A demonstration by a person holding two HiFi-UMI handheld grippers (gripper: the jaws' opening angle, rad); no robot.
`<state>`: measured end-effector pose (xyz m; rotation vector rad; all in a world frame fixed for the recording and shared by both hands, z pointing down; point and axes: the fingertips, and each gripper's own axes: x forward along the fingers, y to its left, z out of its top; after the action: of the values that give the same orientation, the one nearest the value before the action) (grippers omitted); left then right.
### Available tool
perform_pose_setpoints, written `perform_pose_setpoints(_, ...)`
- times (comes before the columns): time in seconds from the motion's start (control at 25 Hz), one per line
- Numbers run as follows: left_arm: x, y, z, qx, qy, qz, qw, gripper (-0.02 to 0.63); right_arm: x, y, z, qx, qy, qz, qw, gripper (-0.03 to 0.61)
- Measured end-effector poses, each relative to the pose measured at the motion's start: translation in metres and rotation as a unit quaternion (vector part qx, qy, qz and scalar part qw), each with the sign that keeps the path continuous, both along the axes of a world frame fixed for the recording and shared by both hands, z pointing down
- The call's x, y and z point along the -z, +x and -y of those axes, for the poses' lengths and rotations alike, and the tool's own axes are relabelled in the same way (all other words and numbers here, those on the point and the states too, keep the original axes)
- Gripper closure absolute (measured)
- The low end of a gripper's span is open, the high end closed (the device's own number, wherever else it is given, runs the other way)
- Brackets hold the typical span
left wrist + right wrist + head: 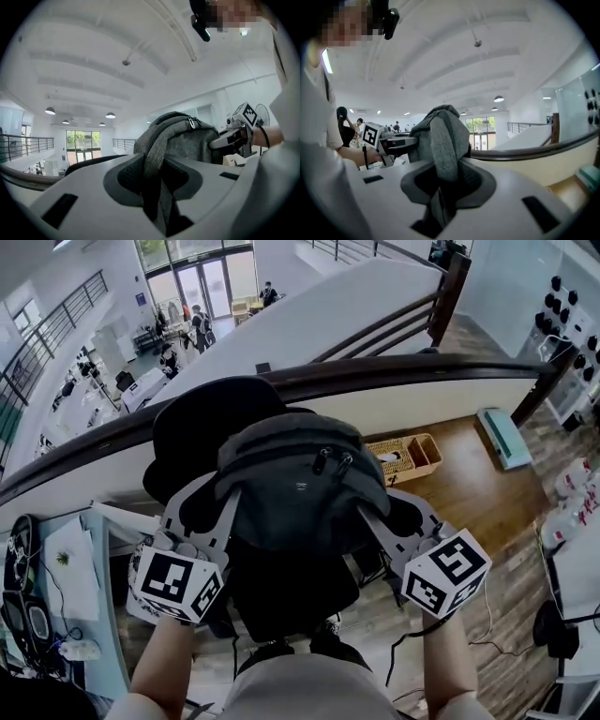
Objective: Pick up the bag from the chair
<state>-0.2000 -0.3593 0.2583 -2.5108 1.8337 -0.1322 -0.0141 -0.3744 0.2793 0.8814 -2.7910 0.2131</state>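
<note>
A grey backpack [300, 486] hangs in the air above a black office chair [211, 432], held from both sides. My left gripper [223, 521] is shut on the bag's left strap [154, 168], and its jaws clamp the grey fabric. My right gripper [367, 519] is shut on the right strap [443, 154]. In the left gripper view the bag [180, 138] rises ahead with its zip pulls on top, and the right gripper [234, 133] shows beyond it. The right gripper view shows the bag [440, 133] bunched over the jaws, and the left gripper [382, 138] is behind it.
A dark curved railing [375, 371] runs behind the chair, over an open floor below. A wicker basket [408, 457] sits on the wooden floor at right. A desk [66, 577] with cables and headphones stands at left. Bottles [572, 493] line the right edge.
</note>
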Motion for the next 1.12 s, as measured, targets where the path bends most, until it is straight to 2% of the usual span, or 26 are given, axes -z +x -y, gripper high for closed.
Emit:
perform_pose_setpoints(0.24,0.050,0.003,-0.028,0.012,0.039,-0.003,0.9992,0.514,0.055,0.005,-0.019,-0.001,0.052,0.019,0.998,0.497)
perform_pose_setpoints(0.48,0.059,0.007,-0.063,0.028,0.055,0.005,0.9981,0.512,0.062,0.010,-0.044,0.000,0.055,0.025,0.998,0.495)
perform_pose_setpoints(0.6,0.043,0.006,-0.072,0.035,0.046,0.001,0.9983,0.511,0.046,0.010,-0.051,-0.006,0.040,0.021,0.999,0.494)
perform_pose_setpoints(0.84,-0.005,0.002,-0.079,0.037,0.000,-0.001,0.9993,0.511,-0.005,0.006,-0.059,-0.013,-0.015,0.016,1.000,0.494)
perform_pose_setpoints(1.12,-0.026,0.000,-0.082,0.042,-0.025,-0.001,0.9988,0.511,-0.029,0.004,-0.062,-0.008,-0.038,0.010,0.999,0.495)
